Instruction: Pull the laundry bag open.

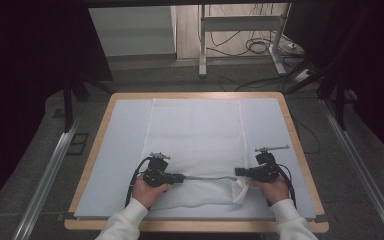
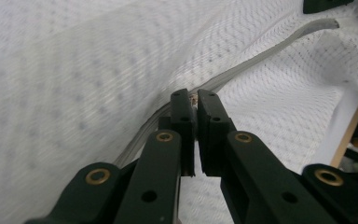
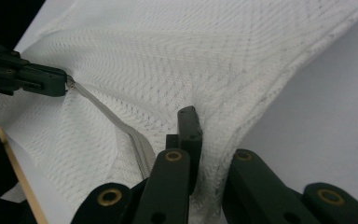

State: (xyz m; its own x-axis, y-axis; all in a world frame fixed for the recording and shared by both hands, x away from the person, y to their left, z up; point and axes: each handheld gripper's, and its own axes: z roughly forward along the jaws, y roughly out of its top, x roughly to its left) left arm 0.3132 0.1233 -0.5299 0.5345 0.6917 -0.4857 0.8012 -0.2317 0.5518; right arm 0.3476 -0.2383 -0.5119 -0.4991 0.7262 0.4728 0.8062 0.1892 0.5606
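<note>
On the tabletop [image 1: 96, 165] we see a white mesh bag [image 1: 196, 135] spread from the far edge to the near edge, its near end bunched up. Along that end runs a grey zipper [image 1: 207, 177], stretched between our two grippers. Our left gripper [image 1: 180, 177] pinches the zipper's pull with jaws nearly closed, and our right gripper [image 1: 238, 172] is clamped on the mesh at the zipper's other end.

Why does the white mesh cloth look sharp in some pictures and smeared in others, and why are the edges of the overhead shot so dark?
High view: the table is evenly lit with soft shadows, and the room's sides fall into black. Left gripper view: the mesh cloth smears at left, most likely motion blur, while the left tool stays crisp. Right gripper view: the weave is sharp near the right tool, with no glare.
</note>
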